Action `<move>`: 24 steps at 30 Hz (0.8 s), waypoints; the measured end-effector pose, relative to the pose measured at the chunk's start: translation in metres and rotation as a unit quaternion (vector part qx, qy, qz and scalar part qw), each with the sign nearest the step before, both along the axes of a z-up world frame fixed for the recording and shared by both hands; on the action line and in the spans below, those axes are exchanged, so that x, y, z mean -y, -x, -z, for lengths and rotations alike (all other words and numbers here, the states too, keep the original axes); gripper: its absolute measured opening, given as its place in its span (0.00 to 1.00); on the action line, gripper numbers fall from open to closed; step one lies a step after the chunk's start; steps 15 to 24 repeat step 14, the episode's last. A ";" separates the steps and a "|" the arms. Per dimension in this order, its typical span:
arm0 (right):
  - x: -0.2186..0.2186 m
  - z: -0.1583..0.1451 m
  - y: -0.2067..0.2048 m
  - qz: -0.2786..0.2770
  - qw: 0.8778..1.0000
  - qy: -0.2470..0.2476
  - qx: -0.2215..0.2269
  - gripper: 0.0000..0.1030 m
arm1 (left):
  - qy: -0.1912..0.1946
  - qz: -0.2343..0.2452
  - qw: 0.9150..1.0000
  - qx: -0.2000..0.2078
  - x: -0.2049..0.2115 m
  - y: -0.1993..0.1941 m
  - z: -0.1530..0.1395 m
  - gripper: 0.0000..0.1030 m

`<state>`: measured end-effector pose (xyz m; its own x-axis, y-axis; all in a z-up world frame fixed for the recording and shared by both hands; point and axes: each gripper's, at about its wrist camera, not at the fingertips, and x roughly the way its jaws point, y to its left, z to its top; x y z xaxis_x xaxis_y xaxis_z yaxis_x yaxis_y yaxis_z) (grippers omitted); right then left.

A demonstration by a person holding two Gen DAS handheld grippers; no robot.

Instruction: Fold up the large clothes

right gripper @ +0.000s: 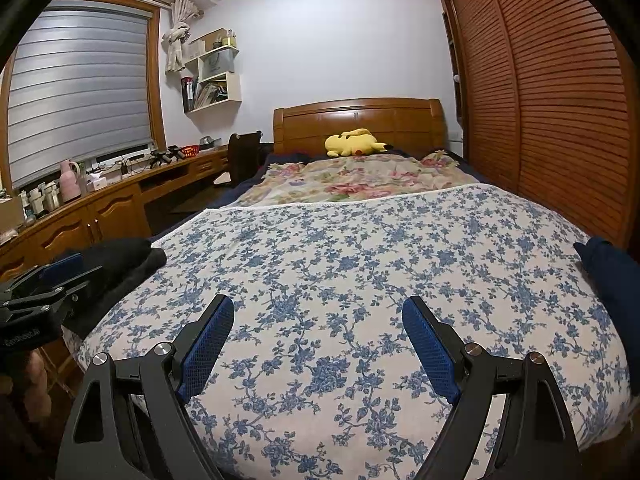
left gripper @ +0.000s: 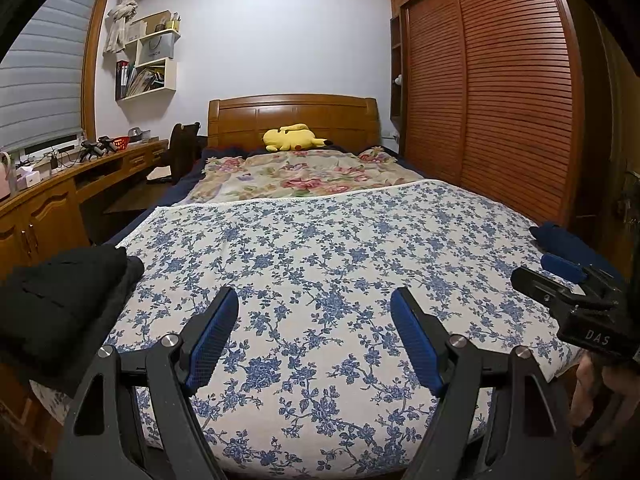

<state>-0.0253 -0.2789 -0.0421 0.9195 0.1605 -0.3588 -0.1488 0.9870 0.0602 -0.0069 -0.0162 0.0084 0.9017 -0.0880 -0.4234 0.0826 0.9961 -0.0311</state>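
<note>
A folded black garment [left gripper: 60, 300] lies at the left edge of the bed on the blue-flowered cloth [left gripper: 320, 260]; it also shows in the right wrist view [right gripper: 124, 264]. A dark navy garment [left gripper: 560, 240] lies at the right edge, also in the right wrist view [right gripper: 612, 276]. My left gripper [left gripper: 314, 300] is open and empty above the cloth near the foot of the bed. My right gripper [right gripper: 318, 308] is open and empty, to the right of the left one. Each gripper shows at the edge of the other's view.
A floral quilt [left gripper: 304, 176] and a yellow plush toy [left gripper: 296, 138] lie toward the wooden headboard. A slatted wardrobe [left gripper: 500, 100] stands close along the right side. A wooden desk [left gripper: 60, 184] with clutter runs along the left.
</note>
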 end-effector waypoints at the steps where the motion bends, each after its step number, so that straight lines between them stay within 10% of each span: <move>1: 0.000 0.000 0.000 0.000 1.000 0.000 0.000 0.85 | 0.000 0.000 1.000 0.000 0.000 0.000 0.000 0.77; 24: 0.001 -0.001 -0.001 0.000 1.000 -0.001 -0.001 0.85 | 0.000 -0.001 1.000 0.001 -0.001 0.000 0.000 0.77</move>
